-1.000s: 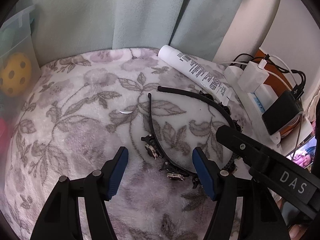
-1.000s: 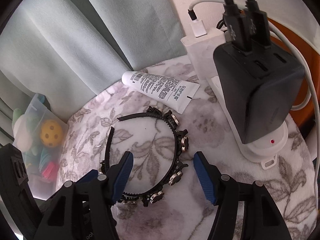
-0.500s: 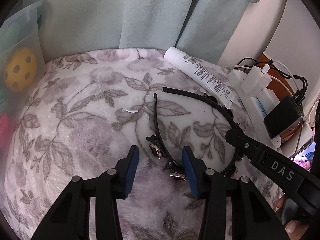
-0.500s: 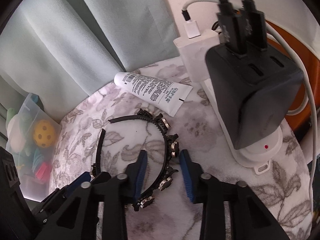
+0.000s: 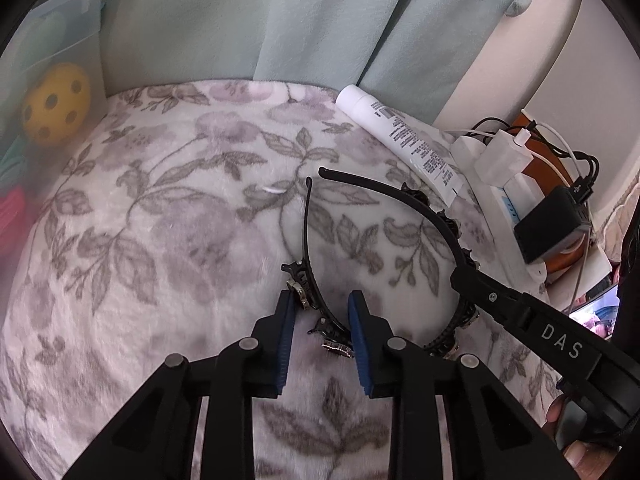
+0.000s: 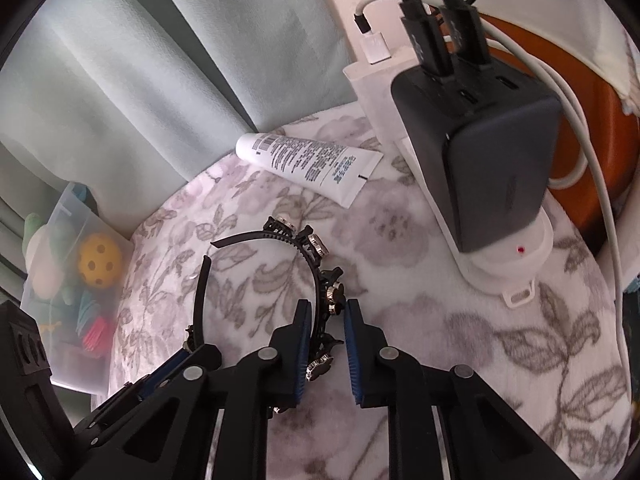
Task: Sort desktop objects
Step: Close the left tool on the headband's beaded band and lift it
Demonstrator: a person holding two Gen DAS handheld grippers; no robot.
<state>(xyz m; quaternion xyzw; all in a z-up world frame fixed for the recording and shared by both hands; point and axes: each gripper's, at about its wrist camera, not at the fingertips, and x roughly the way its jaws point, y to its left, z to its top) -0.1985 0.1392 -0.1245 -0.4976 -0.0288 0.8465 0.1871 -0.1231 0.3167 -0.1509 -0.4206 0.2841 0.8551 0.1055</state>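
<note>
A black headband [image 5: 404,196] with metal studs lies on the floral fleece cloth [image 5: 168,240]; it also shows in the right wrist view [image 6: 316,268]. My left gripper [image 5: 320,312] has closed on the left side of its band. My right gripper [image 6: 325,320] has closed on the right side; its black body [image 5: 532,328] crosses the left wrist view. A white tube of cream [image 5: 400,136] lies behind the headband, also seen in the right wrist view [image 6: 308,160].
A clear plastic box [image 5: 60,60] at the left holds a yellow holed ball [image 5: 56,104] and other toys. A white power strip [image 6: 500,268] with a black charger [image 6: 492,152], white adapter and cables stands at the right. A pale green curtain hangs behind.
Both grippers have narrowed from wide open to pinching the headband, one on each side. Both have moved a little forward over it.
</note>
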